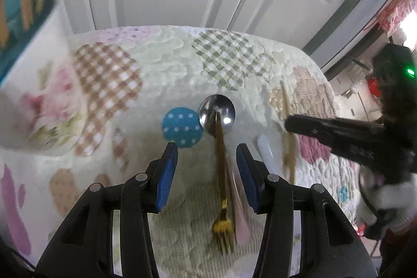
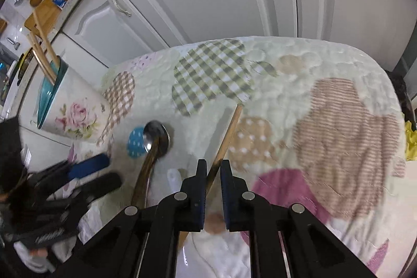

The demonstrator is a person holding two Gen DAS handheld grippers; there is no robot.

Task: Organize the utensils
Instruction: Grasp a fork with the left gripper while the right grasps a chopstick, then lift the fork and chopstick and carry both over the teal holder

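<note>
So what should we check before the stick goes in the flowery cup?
1. Right gripper shut on the wooden chopstick: ok.
2. Chopstick lifted off the quilt: cannot tell, too blurry.
3. Flowery cup upright with its mouth showing: ok, other sticks already stand in it.
4. Left gripper out of the way: not ok, it hangs open over the gold fork and spoon, between the chopstick and the cup.
5. Way to the cup clear: not ok, the left gripper is in between.
</note>
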